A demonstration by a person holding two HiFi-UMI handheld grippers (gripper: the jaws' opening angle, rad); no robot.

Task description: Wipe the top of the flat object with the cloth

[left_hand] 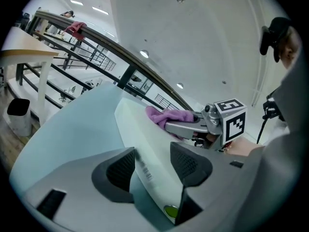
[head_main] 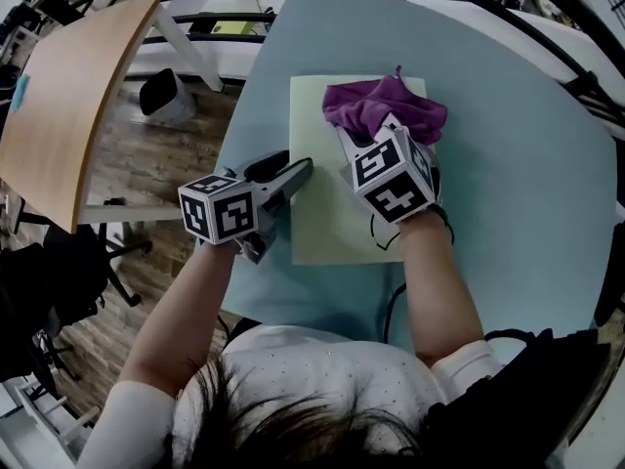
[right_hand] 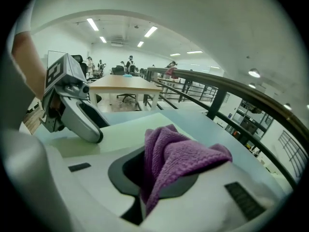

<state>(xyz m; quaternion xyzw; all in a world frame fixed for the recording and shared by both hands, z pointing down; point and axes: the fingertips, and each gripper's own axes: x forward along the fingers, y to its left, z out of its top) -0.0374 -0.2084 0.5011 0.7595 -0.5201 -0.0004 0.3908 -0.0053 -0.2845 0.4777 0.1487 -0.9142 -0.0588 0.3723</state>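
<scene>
Flat object: where does it lie, and which way does it run?

— It lies flat on the desk in front of me; it is a pale rectangle, and its long axis runs straight away from me, near end at my body, far end towards the desk's far side; its top faces up.

— And your fingers?

— My left fingers are at its left long edge, one on each side of that edge and, as far as I can judge, closed on it to steady it; my right fingers are clamped on the purple cloth, which rests bunched on the far right part of the top.

— What could go wrong from here?

— Three things, I think; the cloth is held as a loose wad, so a hard drag along the top could pull it out of my right fingers, or fold it so that bare fingers scrape the surface; my left hold is at one edge only, so a sideways stroke could swing the flat object about that point or slide it over the smooth desk; and the black cable lies across the near right part of the top, where a stroke towards me could snag it.
</scene>
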